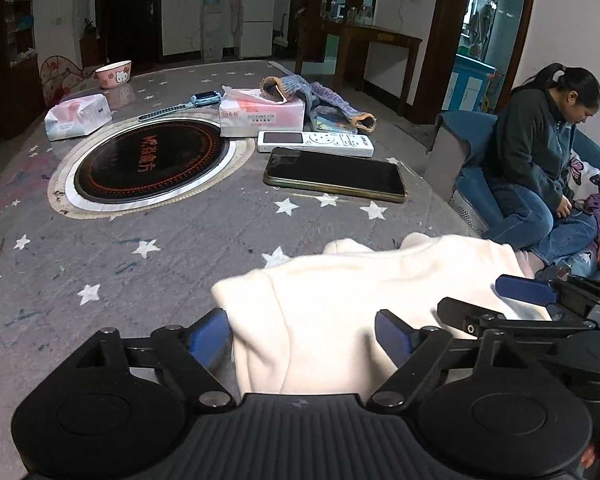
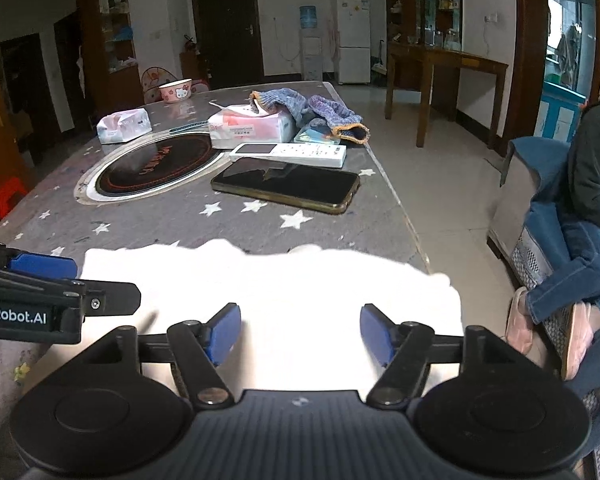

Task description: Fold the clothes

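Observation:
A cream-white garment [image 1: 364,292] lies bunched at the near edge of the grey star-patterned table [image 1: 148,240]. My left gripper [image 1: 304,336] is open, its blue pads on either side of the garment's near-left part. My right gripper [image 2: 300,332] is open over the garment [image 2: 284,292], which looks overexposed white in the right wrist view. The right gripper also shows in the left wrist view [image 1: 528,292] at the garment's right side. The left gripper shows in the right wrist view [image 2: 44,276] at the garment's left edge.
Behind the garment lie a black phone [image 1: 336,176], a white remote [image 1: 316,143], a tissue box [image 1: 260,118], a knitted item [image 1: 320,98], a round induction plate [image 1: 152,162], a tissue pack [image 1: 78,116] and a pink bowl [image 1: 114,74]. A woman [image 1: 540,152] sits to the right.

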`<state>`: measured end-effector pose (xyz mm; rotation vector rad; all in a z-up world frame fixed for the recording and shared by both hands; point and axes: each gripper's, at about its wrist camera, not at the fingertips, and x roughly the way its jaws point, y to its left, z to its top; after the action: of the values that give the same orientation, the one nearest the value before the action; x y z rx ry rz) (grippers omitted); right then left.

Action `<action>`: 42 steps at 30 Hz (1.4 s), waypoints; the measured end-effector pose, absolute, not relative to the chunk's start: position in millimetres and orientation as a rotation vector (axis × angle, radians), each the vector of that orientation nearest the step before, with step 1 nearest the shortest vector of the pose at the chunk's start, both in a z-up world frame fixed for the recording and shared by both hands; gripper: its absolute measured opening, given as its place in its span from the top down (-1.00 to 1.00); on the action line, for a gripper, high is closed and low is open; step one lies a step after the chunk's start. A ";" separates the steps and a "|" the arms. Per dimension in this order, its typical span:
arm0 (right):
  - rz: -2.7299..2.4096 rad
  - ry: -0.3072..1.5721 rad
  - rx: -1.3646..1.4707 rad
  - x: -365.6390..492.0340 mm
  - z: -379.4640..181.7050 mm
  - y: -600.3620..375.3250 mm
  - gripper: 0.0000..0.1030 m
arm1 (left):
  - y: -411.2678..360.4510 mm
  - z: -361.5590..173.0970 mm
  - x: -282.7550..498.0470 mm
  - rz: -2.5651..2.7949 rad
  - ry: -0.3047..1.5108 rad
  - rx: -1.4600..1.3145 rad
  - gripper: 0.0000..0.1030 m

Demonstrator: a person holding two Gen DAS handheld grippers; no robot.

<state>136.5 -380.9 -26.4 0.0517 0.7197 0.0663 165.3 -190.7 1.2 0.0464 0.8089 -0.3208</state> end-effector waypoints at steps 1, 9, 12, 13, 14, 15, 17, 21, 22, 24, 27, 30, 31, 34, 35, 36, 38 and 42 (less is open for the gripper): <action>0.065 0.718 0.054 132.5 -25.8 -379.9 -0.42 | -188.8 1.6 161.1 -0.321 0.803 0.048 -0.74; 0.053 0.702 0.067 102.1 -20.7 -369.0 -0.63 | -171.3 3.8 126.5 -0.323 0.758 0.051 -1.00; 0.049 0.703 0.067 91.3 -20.4 -361.1 -0.69 | -164.7 4.8 114.4 -0.329 0.749 0.055 -1.00; 0.049 0.704 0.067 88.7 -20.3 -359.4 -0.69 | -162.8 5.1 110.2 -0.333 0.746 0.058 -1.00; 0.048 0.703 0.067 85.1 -19.7 -357.0 -0.71 | -160.8 5.5 105.8 -0.338 0.742 0.061 -1.00; 0.047 0.701 0.066 81.2 -19.0 -354.3 -0.77 | -158.8 6.2 101.6 -0.343 0.737 0.062 -1.00; 0.044 0.698 0.062 74.3 -17.4 -349.5 -0.83 | -155.0 8.2 93.6 -0.348 0.725 0.064 -1.00; 0.044 0.689 0.065 62.9 -13.0 -344.6 -0.88 | -147.8 12.4 78.9 -0.359 0.707 0.063 -1.00; 0.044 0.687 0.068 60.2 -11.6 -343.8 -0.88 | -146.5 13.4 76.1 -0.357 0.704 0.063 -1.00; 0.042 0.682 0.069 55.3 -9.6 -341.7 -0.92 | -143.9 15.0 70.7 -0.350 0.699 0.061 -1.00; 0.040 0.672 0.064 48.2 -6.8 -338.6 -0.93 | -140.0 15.6 63.5 -0.337 0.701 0.054 -1.00; 0.036 0.662 0.057 41.9 -4.3 -335.7 -0.96 | -137.0 14.4 57.0 -0.333 0.712 0.051 -1.00; 0.034 0.658 0.056 39.6 -3.7 -334.7 -0.97 | -136.4 13.6 55.1 -0.334 0.717 0.053 -1.00; 0.035 0.656 0.054 34.4 -2.7 -332.4 -0.99 | -135.6 11.3 50.1 -0.333 0.729 0.056 -1.00; 0.035 0.655 0.053 32.7 -2.6 -331.6 -0.99 | -135.3 10.7 48.4 -0.334 0.730 0.058 -1.00; 0.034 0.654 0.052 30.8 -2.8 -331.0 -0.99 | -135.2 10.2 46.5 -0.336 0.731 0.060 -1.00; 0.030 0.653 0.050 27.4 -3.2 -330.0 -1.00 | -135.0 9.3 42.8 -0.339 0.732 0.066 -1.00; 0.022 0.657 0.061 21.0 -4.7 -329.7 -1.00 | -134.6 8.6 36.5 -0.336 0.728 0.078 -1.00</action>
<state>21.0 -329.7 -4.7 0.0609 0.6573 0.0223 36.5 -134.6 8.6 0.0777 0.7277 -0.3357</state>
